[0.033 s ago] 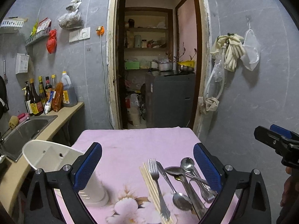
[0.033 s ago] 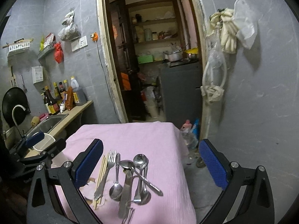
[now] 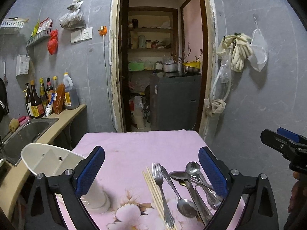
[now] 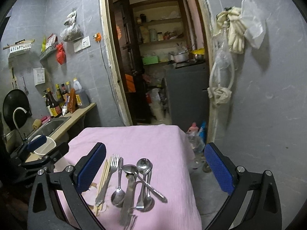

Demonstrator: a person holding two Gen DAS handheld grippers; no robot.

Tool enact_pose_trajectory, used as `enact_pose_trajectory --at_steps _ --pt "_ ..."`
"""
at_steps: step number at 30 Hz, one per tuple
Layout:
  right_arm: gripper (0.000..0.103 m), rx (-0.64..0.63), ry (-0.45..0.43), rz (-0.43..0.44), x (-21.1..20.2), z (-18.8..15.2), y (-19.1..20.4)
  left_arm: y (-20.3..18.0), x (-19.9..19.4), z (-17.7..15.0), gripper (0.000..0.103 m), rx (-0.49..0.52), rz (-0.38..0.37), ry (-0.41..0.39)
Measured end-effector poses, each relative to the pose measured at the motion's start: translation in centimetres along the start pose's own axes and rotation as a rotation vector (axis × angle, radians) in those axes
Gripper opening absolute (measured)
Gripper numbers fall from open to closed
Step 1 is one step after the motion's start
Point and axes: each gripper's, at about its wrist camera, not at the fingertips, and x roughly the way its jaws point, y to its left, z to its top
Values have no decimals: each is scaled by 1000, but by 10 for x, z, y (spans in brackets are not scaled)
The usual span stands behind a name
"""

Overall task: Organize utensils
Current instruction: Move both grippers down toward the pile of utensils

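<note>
A pile of metal utensils lies on the pink tablecloth (image 3: pixel 134 145) (image 4: pixel 134 138). It holds a fork (image 3: pixel 160 182) (image 4: pixel 112 168), pale chopsticks (image 3: pixel 151 186) (image 4: pixel 103 174), several spoons (image 3: pixel 191 168) (image 4: pixel 144 164) and a knife (image 4: pixel 128 197). A white utensil holder (image 3: pixel 55 163) (image 4: pixel 46 147) stands at the table's left side. My left gripper (image 3: pixel 151 153) hovers open and empty above the near table, holder left of it, pile under its right finger. My right gripper (image 4: pixel 155 149) is open and empty over the pile; in the left wrist view it shows at the far right (image 3: pixel 284 143).
A counter with a steel sink (image 3: pixel 25 132) and sauce bottles (image 3: pixel 48 97) runs along the left. A doorway (image 3: pixel 163 76) opens behind the table. The grey wall (image 3: pixel 259 105) is close on the right, with floor clutter (image 4: pixel 195 134) by the table's right edge.
</note>
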Motion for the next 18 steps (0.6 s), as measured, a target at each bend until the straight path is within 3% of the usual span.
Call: enact_pose_trajectory --at_steps 10,14,18 --pt "78 24 79 64 72 -31 -22 -13 51 -21 95 -2 77 61" --pt "65 27 109 99 96 -39 -24 -14 72 -28 91 -5 101 110" --pt "49 20 171 130 123 -44 -21 -10 97 -34 74 -21 96 195"
